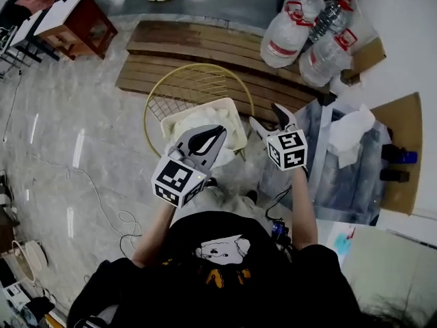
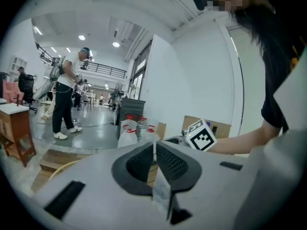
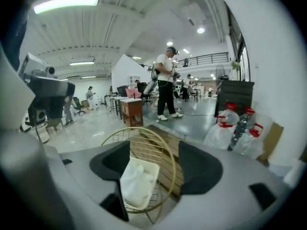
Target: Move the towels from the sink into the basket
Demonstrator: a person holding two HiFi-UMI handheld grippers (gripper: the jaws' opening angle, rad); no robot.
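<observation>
our left gripper (image 1: pixel 213 135) has its jaws pressed together, and we see nothing held between them. in the head view it sits over the near edge of the white basket (image 1: pixel 179 117), though we cannot tell how high above it. the basket stands inside a gold wire hoop frame (image 1: pixel 153 104) on the grey floor, just in front of a low wooden platform (image 1: pixel 205 53). white towels (image 1: pixel 205 120) are heaped in the basket. just right of it is our right gripper (image 1: pixel 268 119), its jaws spread wide with nothing held. the right gripper view looks between them down at the basket and the towels inside. the left gripper view shows the right gripper's marker cube (image 2: pixel 201 135) off to its right. further right in the head view is the grey sink (image 1: pixel 321 183), with one white towel (image 1: pixel 349 132) lying crumpled on its far part. beyond the sink, by the white wall, stand big clear water bottles (image 1: pixel 293 19) with red caps.
</observation>
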